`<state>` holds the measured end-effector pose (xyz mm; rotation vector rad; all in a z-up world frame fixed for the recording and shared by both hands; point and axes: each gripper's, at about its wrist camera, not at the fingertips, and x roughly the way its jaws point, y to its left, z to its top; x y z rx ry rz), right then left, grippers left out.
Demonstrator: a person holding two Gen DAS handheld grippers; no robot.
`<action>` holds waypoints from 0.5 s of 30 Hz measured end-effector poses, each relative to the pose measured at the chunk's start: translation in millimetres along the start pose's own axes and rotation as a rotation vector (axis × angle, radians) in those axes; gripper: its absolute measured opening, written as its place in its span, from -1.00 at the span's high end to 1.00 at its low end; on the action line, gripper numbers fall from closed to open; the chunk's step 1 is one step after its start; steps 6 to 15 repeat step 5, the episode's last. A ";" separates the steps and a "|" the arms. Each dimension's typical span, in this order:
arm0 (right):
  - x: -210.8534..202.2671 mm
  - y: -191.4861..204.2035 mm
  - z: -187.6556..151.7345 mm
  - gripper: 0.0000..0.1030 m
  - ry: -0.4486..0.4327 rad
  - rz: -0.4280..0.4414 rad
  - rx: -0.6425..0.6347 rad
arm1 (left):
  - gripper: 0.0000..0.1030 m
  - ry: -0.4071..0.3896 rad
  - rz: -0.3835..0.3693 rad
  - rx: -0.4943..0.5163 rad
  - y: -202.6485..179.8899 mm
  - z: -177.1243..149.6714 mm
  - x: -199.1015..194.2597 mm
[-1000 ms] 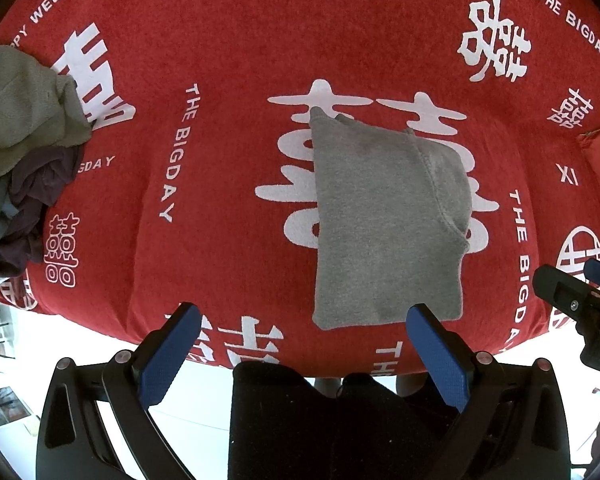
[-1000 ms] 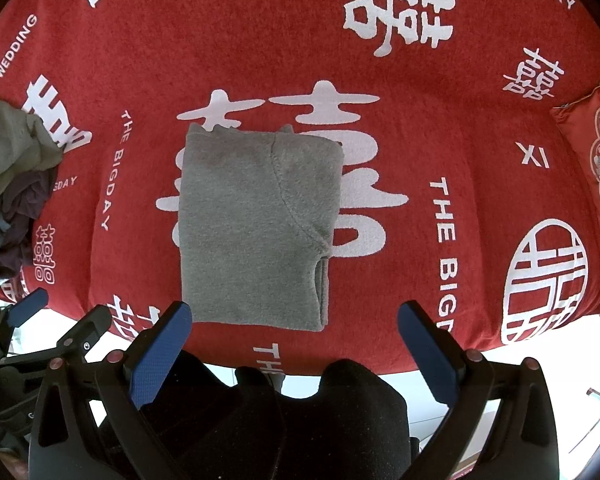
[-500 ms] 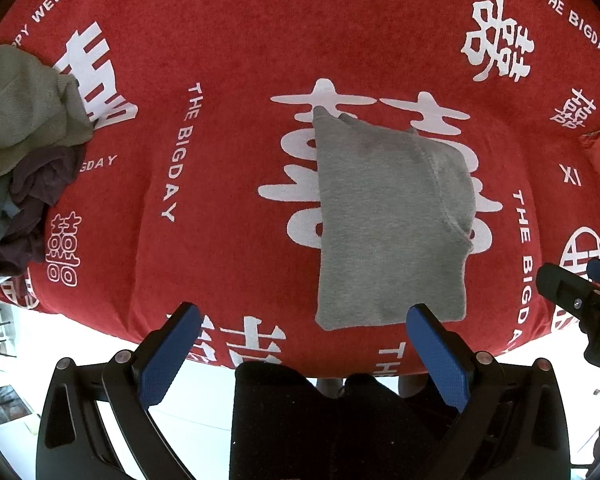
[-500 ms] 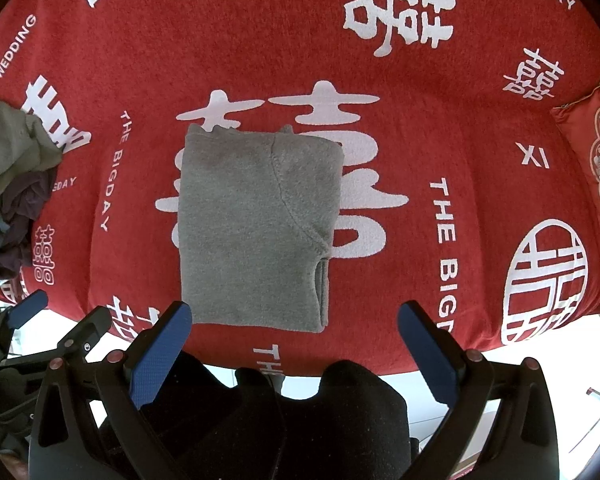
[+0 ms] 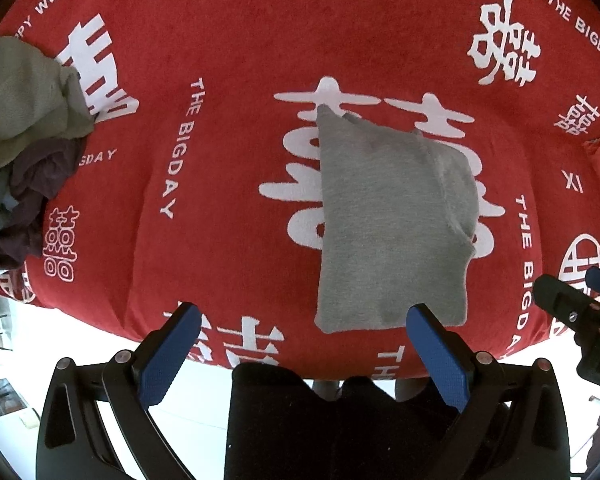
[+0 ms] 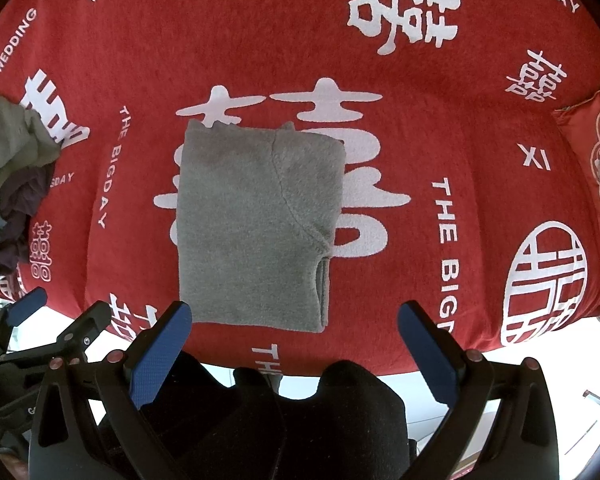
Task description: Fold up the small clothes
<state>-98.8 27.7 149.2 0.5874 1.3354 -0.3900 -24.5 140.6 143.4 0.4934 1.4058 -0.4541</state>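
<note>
Grey garment (image 5: 388,224) lies folded into a flat rectangle on the red cloth (image 5: 228,48) with white lettering, centre-right of the left wrist frame, centre-left of the right wrist frame (image 6: 256,224). Layered edges show at its lower right corner.

Left gripper (image 5: 304,352): jaws spread wide, nothing between them, bottom of frame, near the cloth's near edge; its right fingertip overlaps the garment's lower edge in view, contact unclear.

Right gripper (image 6: 296,348): also released and empty, bottom of frame, just below the garment's near edge.

Pile of unfolded clothes (image 5: 24,140), olive and dark purple, at the left edge, well apart from the grey piece. Patterned cushion (image 6: 596,160) at the right edge.
</note>
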 end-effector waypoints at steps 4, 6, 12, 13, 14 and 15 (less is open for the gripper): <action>2.1 0.2 -1.4 -0.99 0.000 -0.004 0.000 | -1.00 -0.010 -0.011 0.013 -0.6 1.5 -1.1; 2.0 0.6 -1.0 -0.99 0.000 -0.003 0.000 | -1.00 -0.010 -0.014 0.015 -0.5 1.9 -1.2; 2.0 0.6 -1.0 -0.99 0.000 -0.003 0.000 | -1.00 -0.010 -0.014 0.015 -0.5 1.9 -1.2; 2.0 0.6 -1.0 -0.99 0.000 -0.003 0.000 | -1.00 -0.010 -0.014 0.015 -0.5 1.9 -1.2; 2.0 0.6 -1.0 -0.99 0.000 -0.003 0.000 | -1.00 -0.010 -0.014 0.015 -0.5 1.9 -1.2; 2.0 0.6 -1.0 -0.99 0.000 -0.003 0.000 | -1.00 -0.010 -0.014 0.015 -0.5 1.9 -1.2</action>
